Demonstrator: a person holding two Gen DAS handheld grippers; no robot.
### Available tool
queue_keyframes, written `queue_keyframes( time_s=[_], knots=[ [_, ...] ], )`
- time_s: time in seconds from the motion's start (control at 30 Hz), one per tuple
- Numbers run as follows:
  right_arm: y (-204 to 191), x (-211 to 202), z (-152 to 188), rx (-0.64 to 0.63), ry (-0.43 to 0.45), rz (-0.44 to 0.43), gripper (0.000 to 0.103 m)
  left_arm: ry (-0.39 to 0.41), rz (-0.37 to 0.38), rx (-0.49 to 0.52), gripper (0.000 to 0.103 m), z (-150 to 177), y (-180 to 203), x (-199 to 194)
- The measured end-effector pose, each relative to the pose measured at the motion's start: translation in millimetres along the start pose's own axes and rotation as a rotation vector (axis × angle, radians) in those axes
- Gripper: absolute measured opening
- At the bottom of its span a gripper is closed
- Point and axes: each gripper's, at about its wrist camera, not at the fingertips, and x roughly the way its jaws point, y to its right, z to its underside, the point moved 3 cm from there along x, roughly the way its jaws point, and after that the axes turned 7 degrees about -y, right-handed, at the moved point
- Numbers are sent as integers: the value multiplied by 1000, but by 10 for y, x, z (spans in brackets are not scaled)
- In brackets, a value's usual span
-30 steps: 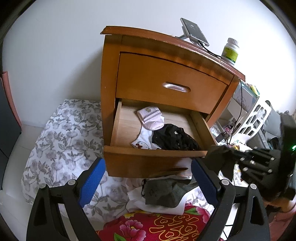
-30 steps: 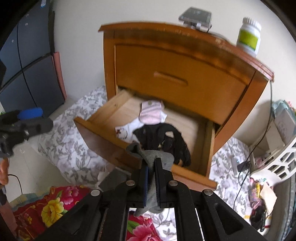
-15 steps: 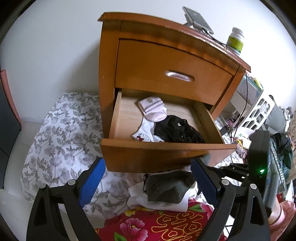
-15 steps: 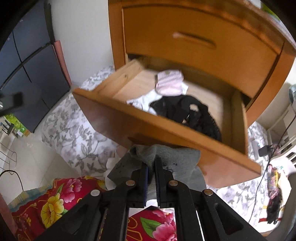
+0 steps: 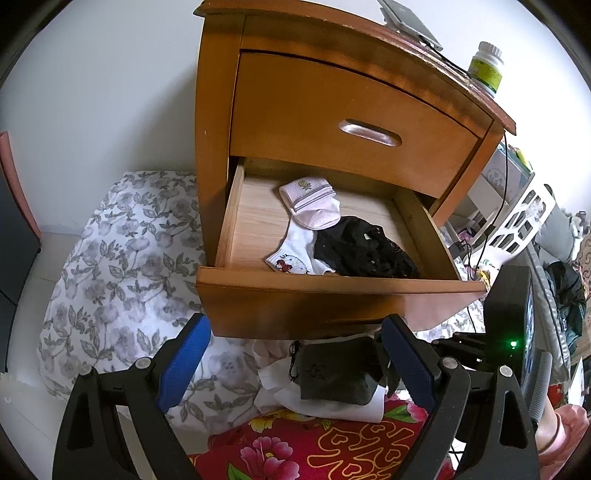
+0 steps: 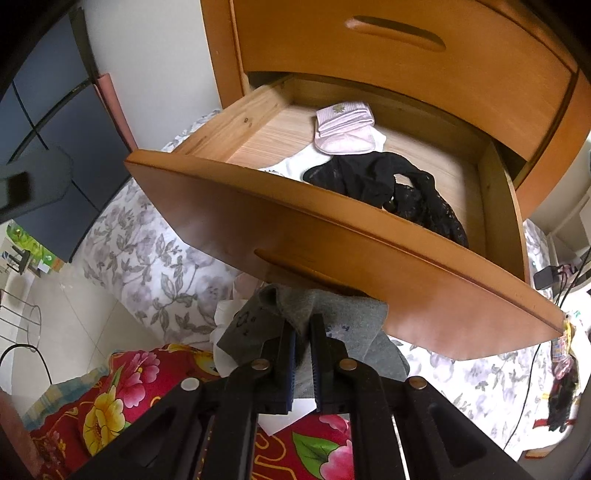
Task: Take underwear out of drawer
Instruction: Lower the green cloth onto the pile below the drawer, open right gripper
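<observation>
The nightstand's lower drawer (image 5: 332,295) stands pulled out. Inside lie black lace underwear (image 5: 362,251), a pink-and-white sock (image 5: 314,206) and a white sock (image 5: 291,258). My right gripper (image 6: 303,332) is shut on a grey pair of underwear (image 6: 347,325), held low beneath the drawer front (image 6: 332,240), right over a pile of clothes. On that pile another grey garment (image 5: 332,373) rests on white cloth (image 5: 325,406). My left gripper (image 5: 295,325) stands open and empty in front of the drawer, above the pile. The black lace underwear (image 6: 388,184) also shows in the right wrist view.
The upper drawer (image 5: 351,125) is closed. A bottle (image 5: 485,70) and a flat device (image 5: 410,18) sit on the nightstand top. Grey floral bedding (image 5: 122,280) lies to the left, a red flowered blanket (image 5: 314,450) below. A white basket (image 5: 524,221) and cables are at the right.
My right gripper has come down with the grey underwear from drawer height to below the drawer front, over the pile. The left gripper has sunk a little and stays open.
</observation>
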Motion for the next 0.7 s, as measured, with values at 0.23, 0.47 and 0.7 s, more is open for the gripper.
queue_keyframes(
  time_s=[0.23,0.47,0.7],
  knots=[
    [38,-105,-9,10,5,-2,43,-5,-3,2,94,-12,-5,37],
    [229,-423,-19,85,71,-3,48,11,-10,-6,94,-36,-8,26],
    [528,-742,45,214,148,21,63,29,-21,-6,94,-60,29,-8]
  ],
)
